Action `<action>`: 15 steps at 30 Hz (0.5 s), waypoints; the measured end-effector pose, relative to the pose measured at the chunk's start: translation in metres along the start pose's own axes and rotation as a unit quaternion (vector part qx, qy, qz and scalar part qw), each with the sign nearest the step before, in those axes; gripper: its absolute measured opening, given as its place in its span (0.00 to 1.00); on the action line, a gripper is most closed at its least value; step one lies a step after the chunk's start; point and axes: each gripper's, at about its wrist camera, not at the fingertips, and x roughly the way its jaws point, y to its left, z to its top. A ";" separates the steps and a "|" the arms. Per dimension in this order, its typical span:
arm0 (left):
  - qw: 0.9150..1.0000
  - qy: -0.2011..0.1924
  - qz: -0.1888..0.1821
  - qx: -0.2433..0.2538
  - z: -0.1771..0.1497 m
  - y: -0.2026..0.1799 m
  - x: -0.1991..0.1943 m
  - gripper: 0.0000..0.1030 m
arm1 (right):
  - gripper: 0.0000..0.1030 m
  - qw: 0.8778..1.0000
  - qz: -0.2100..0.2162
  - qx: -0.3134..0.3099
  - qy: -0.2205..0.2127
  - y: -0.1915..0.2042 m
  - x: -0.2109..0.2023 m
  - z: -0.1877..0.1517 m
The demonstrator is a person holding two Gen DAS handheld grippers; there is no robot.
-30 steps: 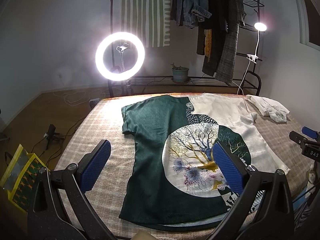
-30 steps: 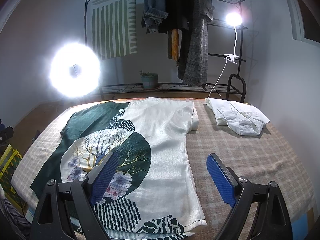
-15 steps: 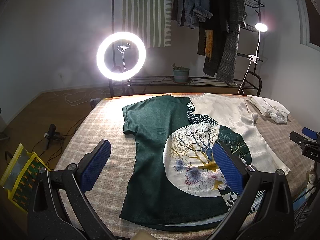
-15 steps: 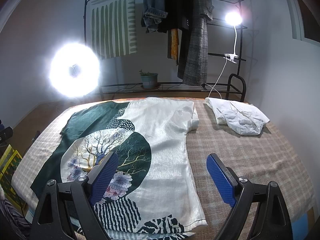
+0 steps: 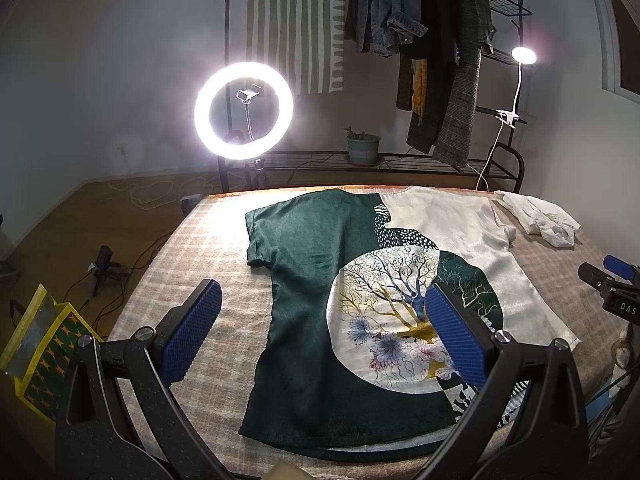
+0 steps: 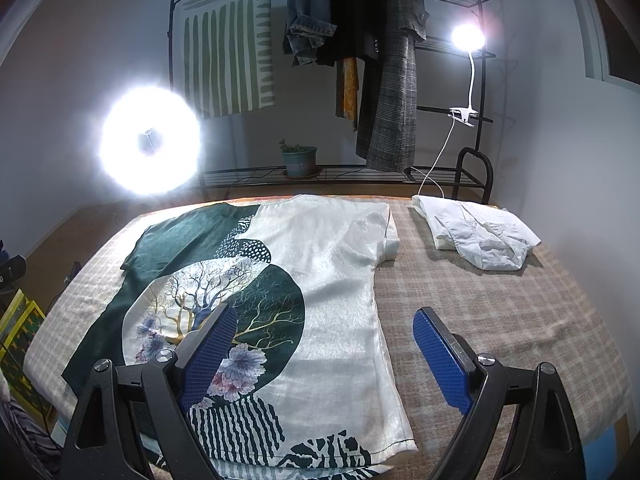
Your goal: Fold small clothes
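While the shirt lies flat, both tongs hang over it and hold nothing.

Shirt: the shirt (image 5: 320, 304) (image 6: 332, 280) is spread out flat on the table (image 5: 208, 240) (image 6: 500, 312), front side up. One half is dark green and the other half is white. A big round picture of a tree and flowers sits in the middle.

Shirt sleeves: the green sleeve (image 5: 260, 240) lies out to the left. The white sleeve (image 6: 390, 236) lies out to the right.

Left tongs: the left tongs (image 5: 324, 334) are wide open. One blue pad (image 5: 192, 340) is above the bare table cover and the other is above the tree picture. Nothing is between them but air.

Right tongs: the right tongs (image 6: 326, 350) are wide open too. One blue pad (image 6: 210, 354) is above the flowers and the other is above the bare table cover. They hold nothing.

White clothes: a small pile of white clothes (image 6: 480, 236) (image 5: 544, 220) sits at the far right corner of the table, apart from the shirt.

Table cover: it is a pale checked cloth.

Lights: a bright ring light (image 5: 244, 110) (image 6: 150, 140) stands behind the table on the left. A small clip lamp (image 5: 523, 56) (image 6: 467, 38) shines on the right.

Behind the table: coats and a jeans jacket hang on a black rack (image 5: 432, 40) (image 6: 380, 60). A little plant pot (image 5: 363, 149) (image 6: 299, 160) sits on the low shelf.
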 end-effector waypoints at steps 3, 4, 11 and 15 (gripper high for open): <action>1.000 0.000 0.000 0.000 0.000 0.000 0.000 1.00 | 0.89 1.000 0.000 0.000 0.000 0.000 0.000 0.000; 1.000 0.000 0.000 0.000 0.000 0.001 0.000 1.00 | 0.89 1.000 0.000 0.000 0.000 0.000 0.000 0.000; 1.000 0.002 0.001 -0.002 -0.001 0.003 0.001 1.00 | 0.89 1.000 0.003 0.002 0.001 0.008 0.005 0.004; 1.000 0.004 0.003 -0.003 -0.003 0.007 0.001 1.00 | 0.89 1.000 0.011 0.007 0.002 0.016 0.009 0.006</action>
